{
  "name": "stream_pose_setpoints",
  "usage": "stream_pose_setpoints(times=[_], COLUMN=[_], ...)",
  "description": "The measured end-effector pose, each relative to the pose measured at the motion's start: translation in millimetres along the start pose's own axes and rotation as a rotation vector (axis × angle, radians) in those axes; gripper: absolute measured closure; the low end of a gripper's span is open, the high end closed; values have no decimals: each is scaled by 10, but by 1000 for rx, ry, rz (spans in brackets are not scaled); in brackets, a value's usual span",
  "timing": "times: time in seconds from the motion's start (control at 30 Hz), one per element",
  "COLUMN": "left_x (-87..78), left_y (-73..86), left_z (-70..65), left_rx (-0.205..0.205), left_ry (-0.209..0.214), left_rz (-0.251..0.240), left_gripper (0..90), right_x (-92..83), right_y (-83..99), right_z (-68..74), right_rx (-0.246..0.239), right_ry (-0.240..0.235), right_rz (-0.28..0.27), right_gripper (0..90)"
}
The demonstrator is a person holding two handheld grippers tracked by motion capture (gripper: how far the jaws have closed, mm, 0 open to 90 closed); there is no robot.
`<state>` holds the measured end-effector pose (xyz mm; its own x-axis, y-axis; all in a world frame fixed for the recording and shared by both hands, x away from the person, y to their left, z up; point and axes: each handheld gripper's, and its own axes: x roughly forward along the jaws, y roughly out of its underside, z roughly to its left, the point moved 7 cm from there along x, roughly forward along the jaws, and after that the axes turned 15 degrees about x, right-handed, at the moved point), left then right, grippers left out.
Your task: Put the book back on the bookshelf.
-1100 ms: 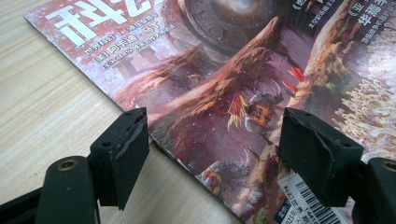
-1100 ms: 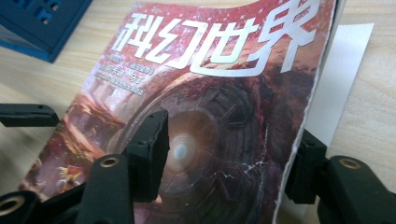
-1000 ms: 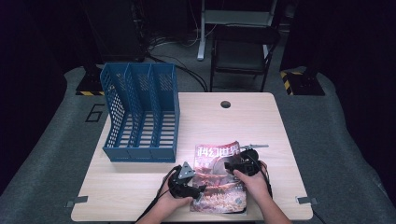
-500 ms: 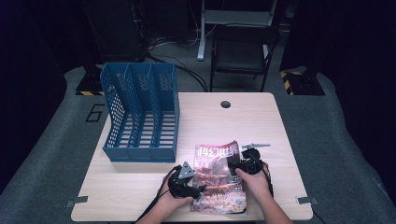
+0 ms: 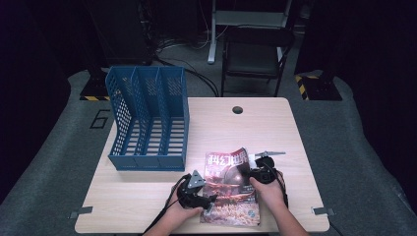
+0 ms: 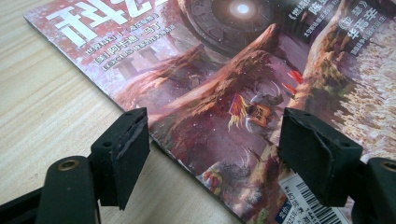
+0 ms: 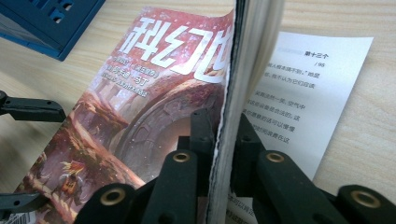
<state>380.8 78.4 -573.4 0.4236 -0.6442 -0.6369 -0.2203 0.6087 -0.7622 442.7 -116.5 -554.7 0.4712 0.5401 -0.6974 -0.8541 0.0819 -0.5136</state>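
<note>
Jaws of our right gripper (image 7: 219, 140) just closed, pinching magazine (image 5: 231, 189) pages; left gripper (image 6: 212, 158) spread over cover; file rack (image 5: 147, 123) near, bench (image 5: 275, 128) beyond open.

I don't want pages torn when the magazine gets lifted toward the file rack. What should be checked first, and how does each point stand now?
1. Right gripper clamped on the magazine: ok, its jaws have just been closing and now pinch a lifted sheaf of pages.
2. Whole magazine gripped: not ok, some pages lie flat beneath.
3. Left gripper gripping: not ok, open, jaws astride the near edge.
4. File rack slots free: ok.
5. Path to rack clear: ok.
</note>
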Motion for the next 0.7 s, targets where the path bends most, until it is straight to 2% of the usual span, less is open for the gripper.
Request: stream_pose_setpoints(times=[0.13, 0.17, 0.47, 0.57, 0.7], left_x=[4, -2, 3, -1, 7], left_y=[0, 2, 0, 0, 0], left_z=[7, 6, 34, 35, 36], left_rx=[0, 0, 8, 0, -10], left_ry=[1, 11, 4, 17, 4], left_rz=[-6, -1, -7, -1, -10], left_gripper=[254, 254, 259, 269, 275], right_x=[-16, -17, -36, -43, -52], right_y=[5, 5, 6, 2, -2], right_z=[16, 18, 40, 44, 53], right_rx=[1, -1, 2, -1, 2], right_ry=[-6, -6, -10, -12, -17], right_rz=[5, 3, 0, -3, -11], right_gripper=[853, 855, 860, 860, 861])
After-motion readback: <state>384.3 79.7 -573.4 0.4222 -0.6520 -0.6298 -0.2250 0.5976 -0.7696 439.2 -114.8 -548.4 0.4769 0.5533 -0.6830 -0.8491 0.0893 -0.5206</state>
